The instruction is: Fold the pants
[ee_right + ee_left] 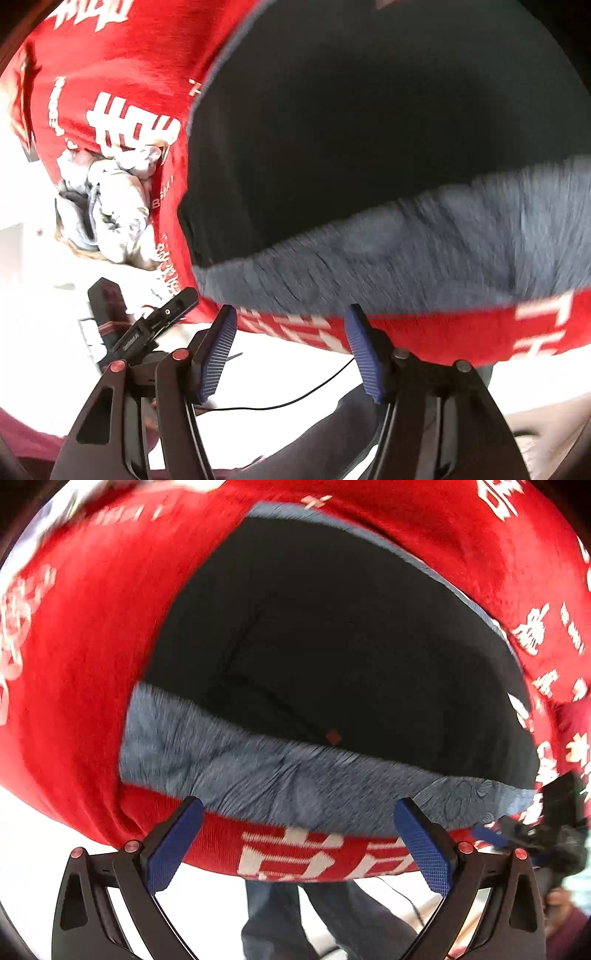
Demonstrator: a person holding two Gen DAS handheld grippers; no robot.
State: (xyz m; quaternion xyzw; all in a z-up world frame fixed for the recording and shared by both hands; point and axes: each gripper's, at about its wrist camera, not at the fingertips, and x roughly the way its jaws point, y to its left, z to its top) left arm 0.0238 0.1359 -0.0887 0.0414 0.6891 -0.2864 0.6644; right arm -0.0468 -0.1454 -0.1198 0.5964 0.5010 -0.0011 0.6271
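The black pants (332,646) lie flat on a red cloth (74,664) with white characters. Their grey waistband (295,775) runs along the near edge, just beyond my fingers. My left gripper (299,834) is open and empty, its blue pads (173,842) wide apart before the waistband. In the right wrist view the pants (351,129) and waistband (406,251) fill the upper right. My right gripper (291,347) is open and empty at the table's near edge, just short of the waistband.
A heap of pale clothes (107,206) lies at the left on the red cloth (129,55). The other gripper's body (147,328) shows at lower left. A thin black cable (295,398) hangs below. A person's legs in jeans (314,915) stand below the table edge.
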